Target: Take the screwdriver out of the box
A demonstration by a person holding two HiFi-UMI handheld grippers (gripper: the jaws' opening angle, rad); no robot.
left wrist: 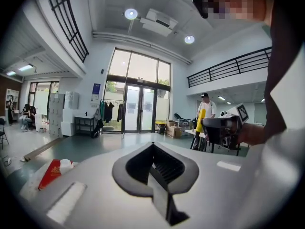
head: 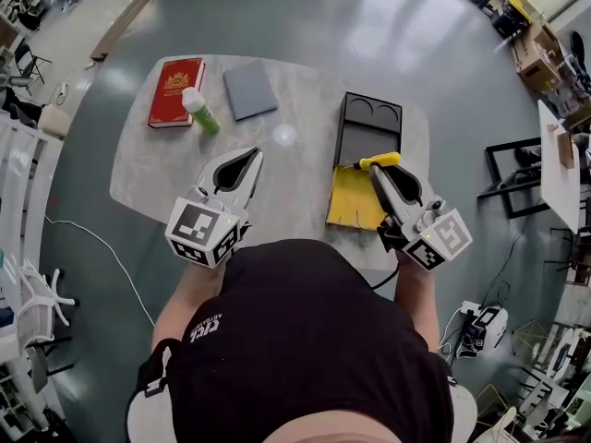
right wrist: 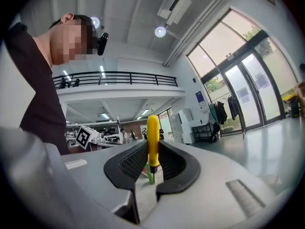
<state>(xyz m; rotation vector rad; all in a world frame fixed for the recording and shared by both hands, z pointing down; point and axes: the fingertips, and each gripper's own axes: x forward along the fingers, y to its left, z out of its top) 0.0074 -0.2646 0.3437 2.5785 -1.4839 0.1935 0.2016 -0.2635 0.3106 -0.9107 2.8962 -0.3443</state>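
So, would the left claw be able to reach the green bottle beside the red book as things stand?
Probably yes. The left claw is empty, with only bare table between it and the green bottle; its jaws are together, so they would need to open first.

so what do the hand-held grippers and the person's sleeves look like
The left hand-held gripper and right hand-held gripper are pale grey shells, black ribbed lining around a teardrop opening, each with a white cube of black square markers. The person wears a black short-sleeved shirt with white print.
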